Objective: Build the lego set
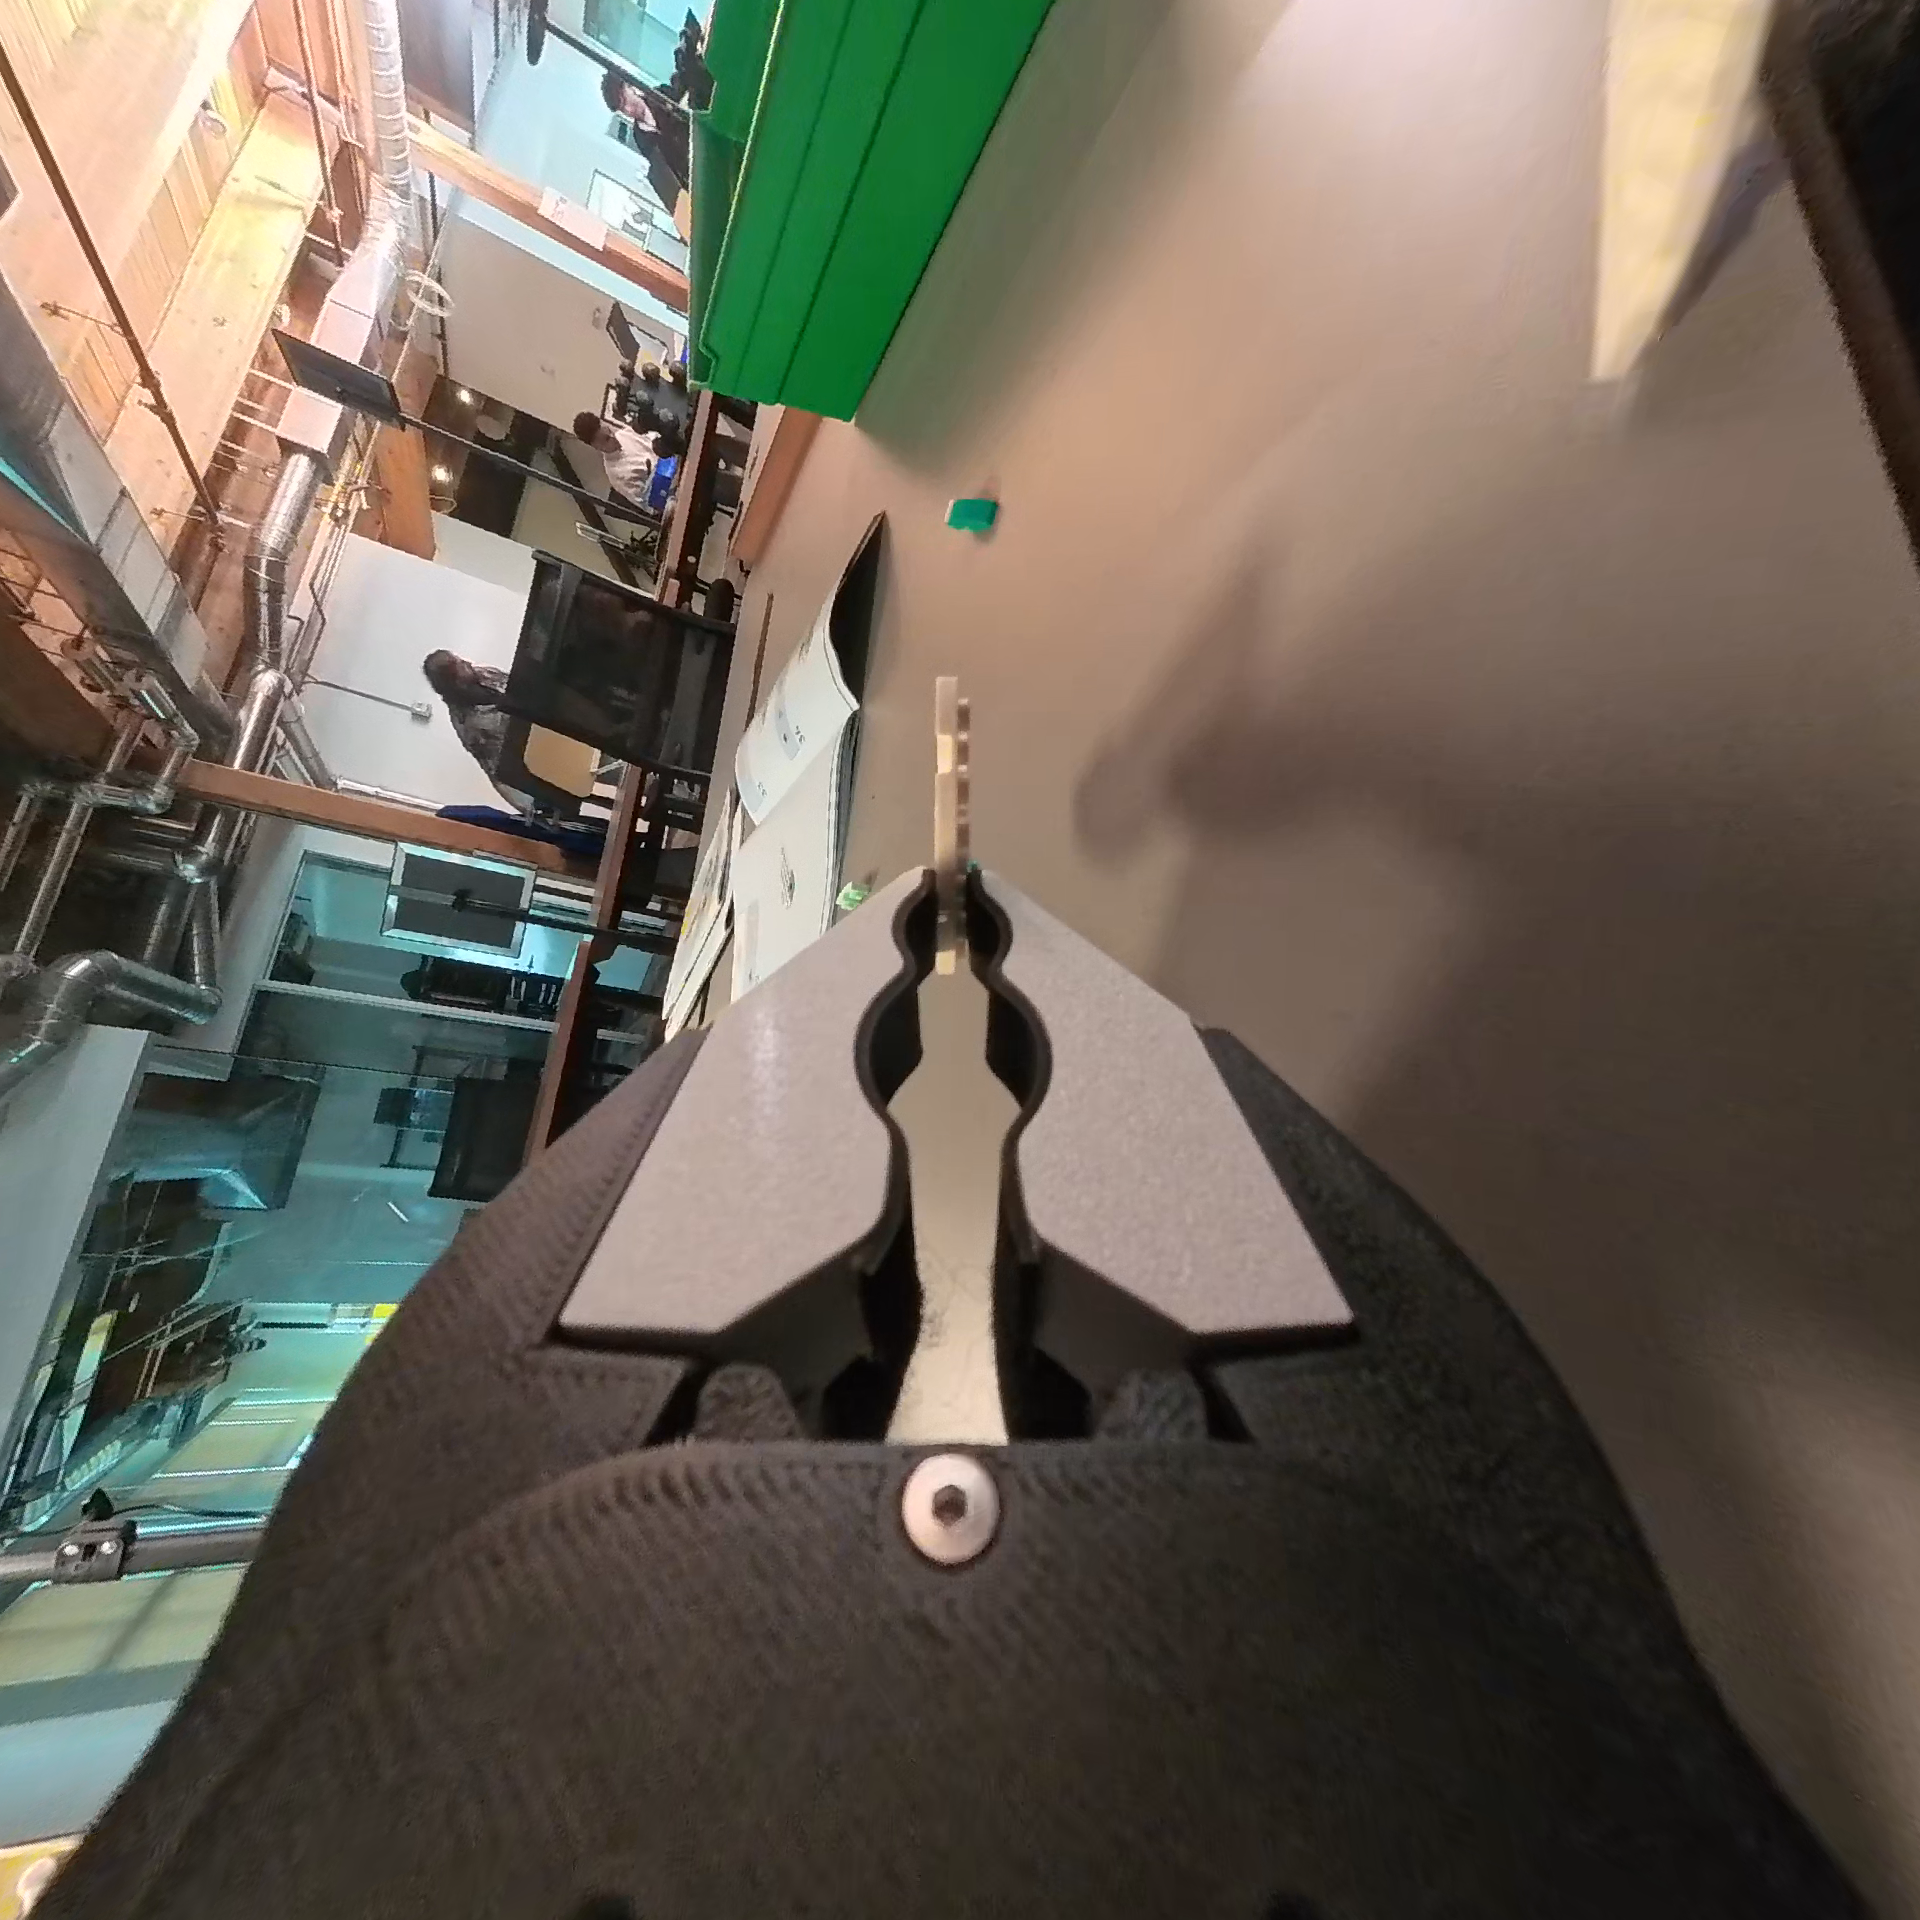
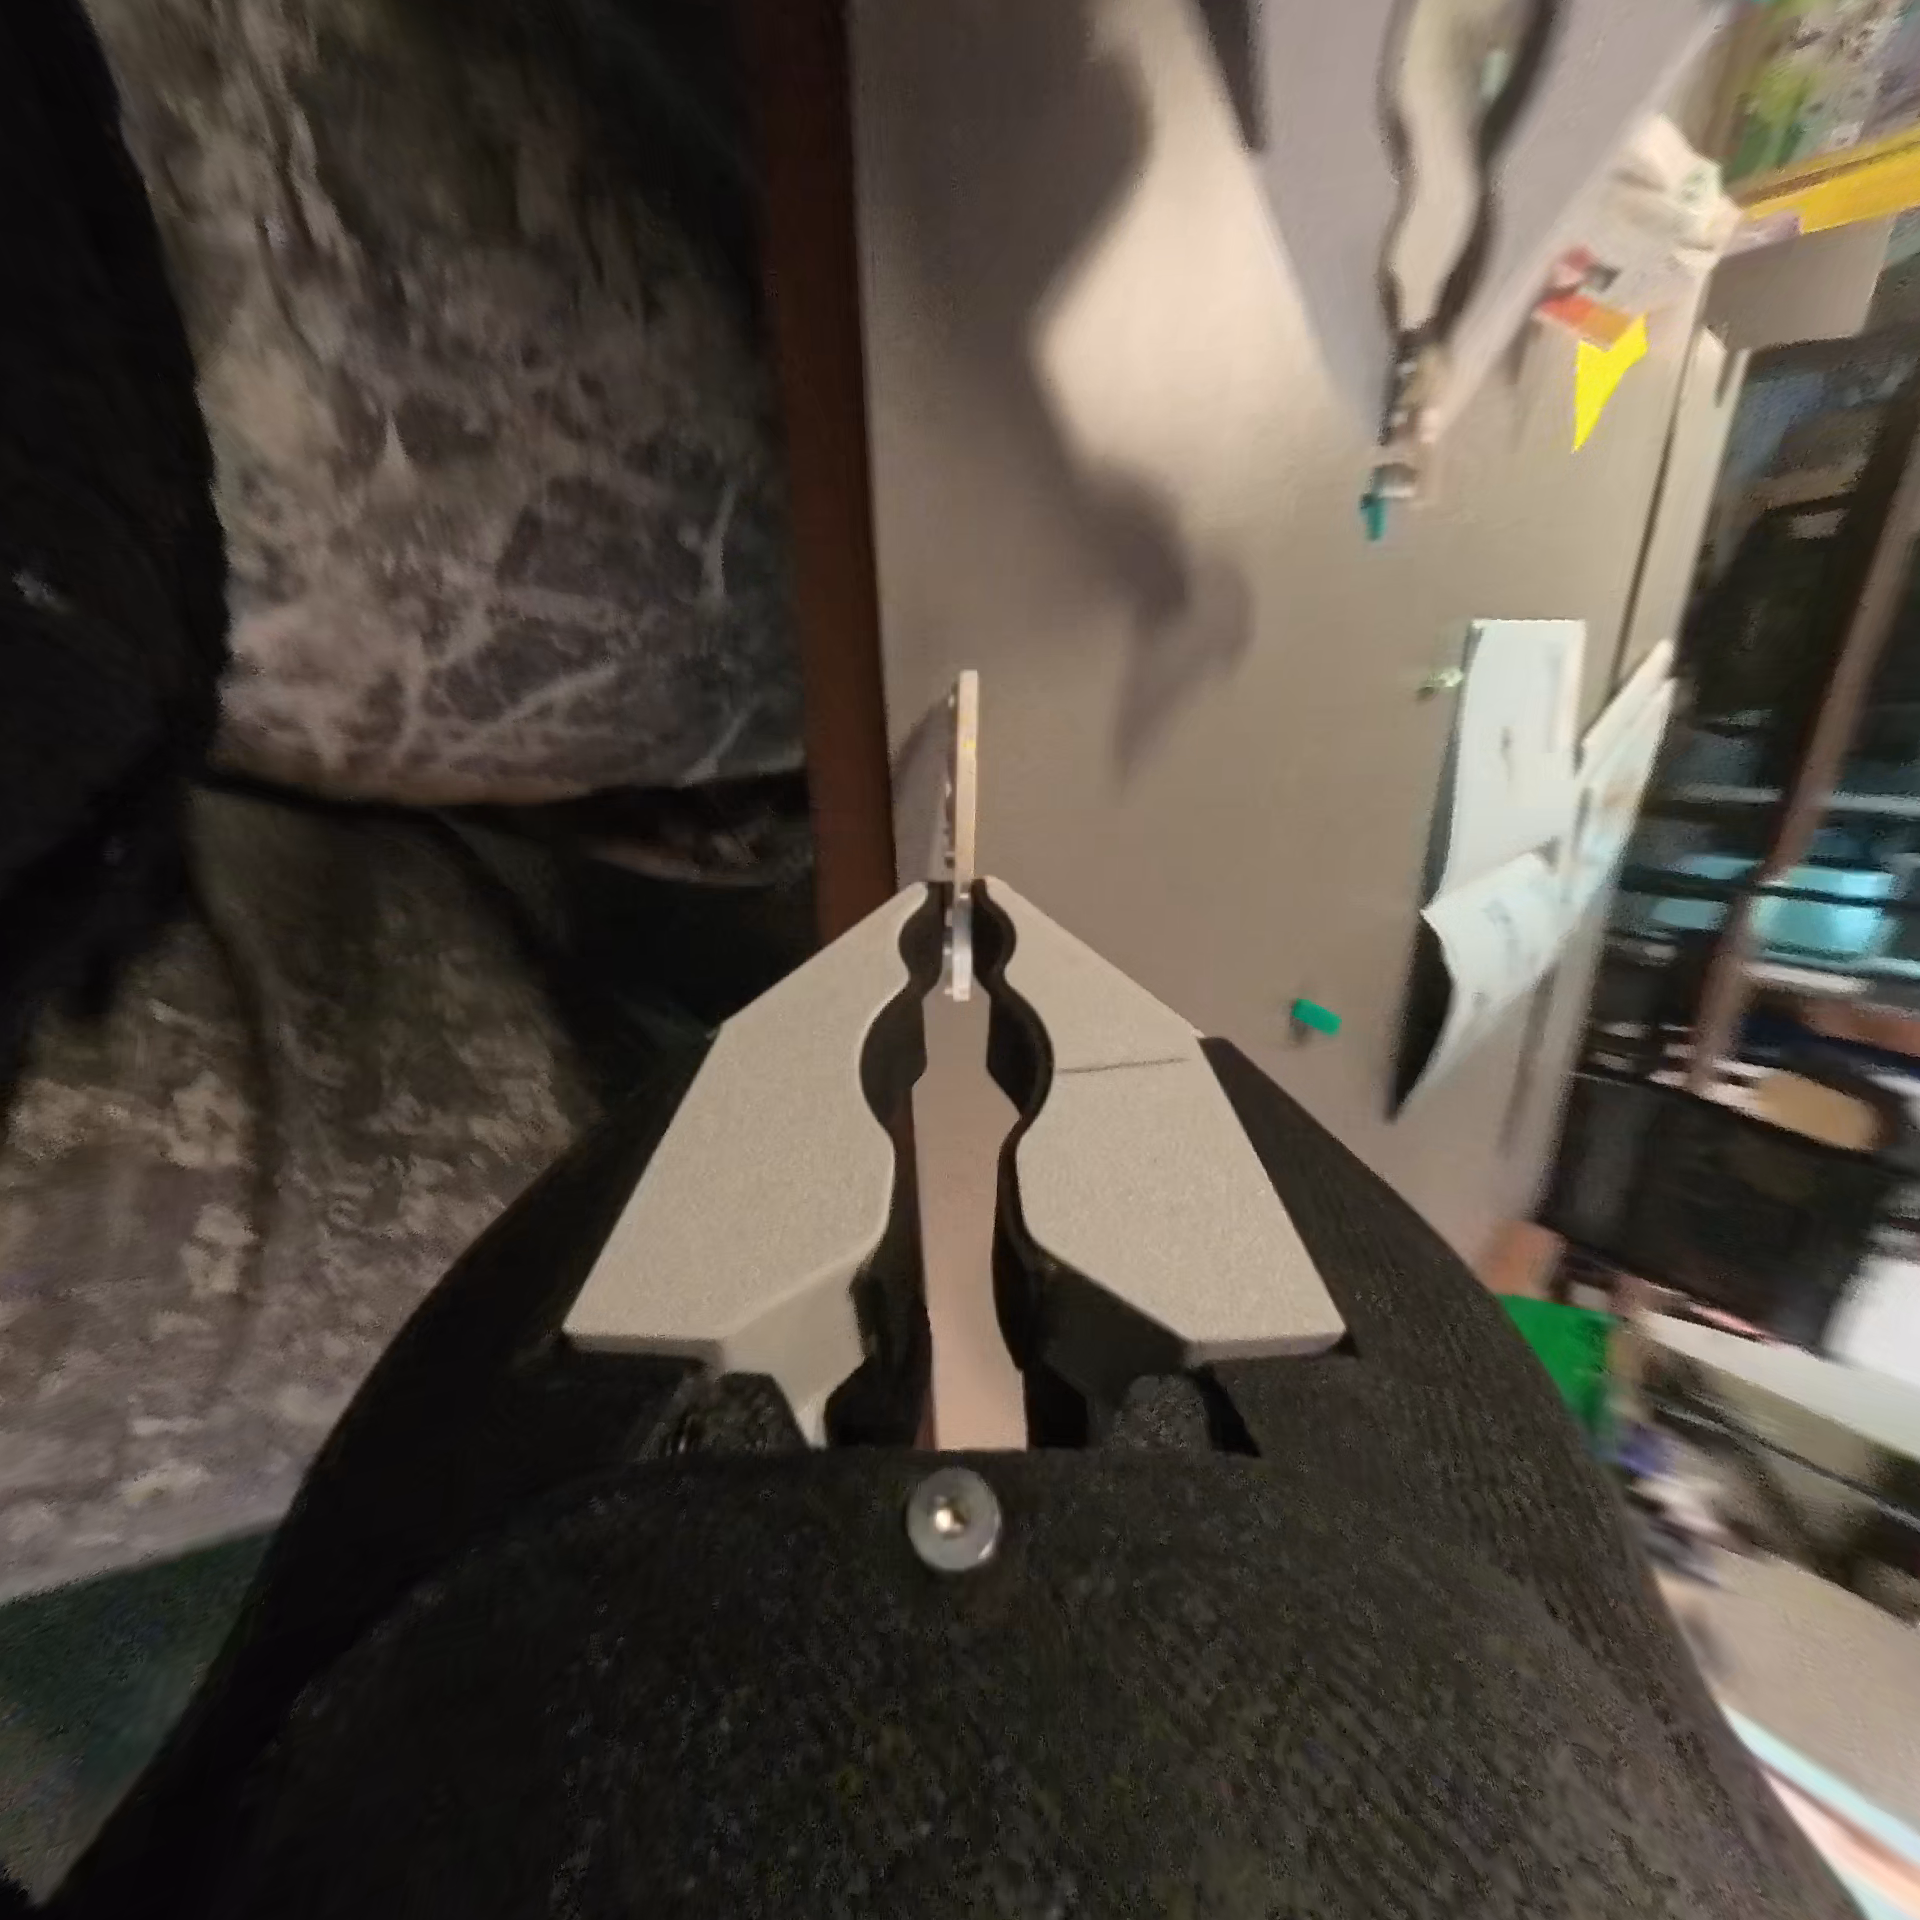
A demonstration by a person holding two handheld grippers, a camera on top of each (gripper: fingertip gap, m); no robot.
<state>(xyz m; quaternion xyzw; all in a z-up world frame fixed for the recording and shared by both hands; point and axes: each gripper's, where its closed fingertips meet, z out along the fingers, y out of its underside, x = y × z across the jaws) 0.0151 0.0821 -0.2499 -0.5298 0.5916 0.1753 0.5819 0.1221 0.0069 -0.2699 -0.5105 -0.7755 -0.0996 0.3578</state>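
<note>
My left gripper (image 1: 948, 883) is shut on a thin pale lego plate (image 1: 950, 769), seen edge-on and sticking out past the fingertips above the grey table (image 1: 1351, 623). A small green brick (image 1: 974, 512) lies on the table beyond it. My right gripper (image 2: 958, 885) is shut on another thin pale plate (image 2: 966, 779), also edge-on. In the right wrist view the green brick (image 2: 1314, 1016) lies to the right, and the left gripper (image 2: 1444, 187) shows blurred at the top, with its plate (image 2: 1403, 416) pointing down.
A green bin (image 1: 831, 208) stands at the table's far end. Open instruction booklets (image 1: 800, 727) (image 2: 1517, 779) lie near the table's edge. The colourful set box (image 2: 1829, 114) is at the top right. A person's patterned clothing (image 2: 416, 416) is beside the brown table edge (image 2: 821, 520). One gripper's finger ends stand about 15 cm off the other's. Left tips and right tips are each some 20 cm from the green brick (image 2: 1314, 1016).
</note>
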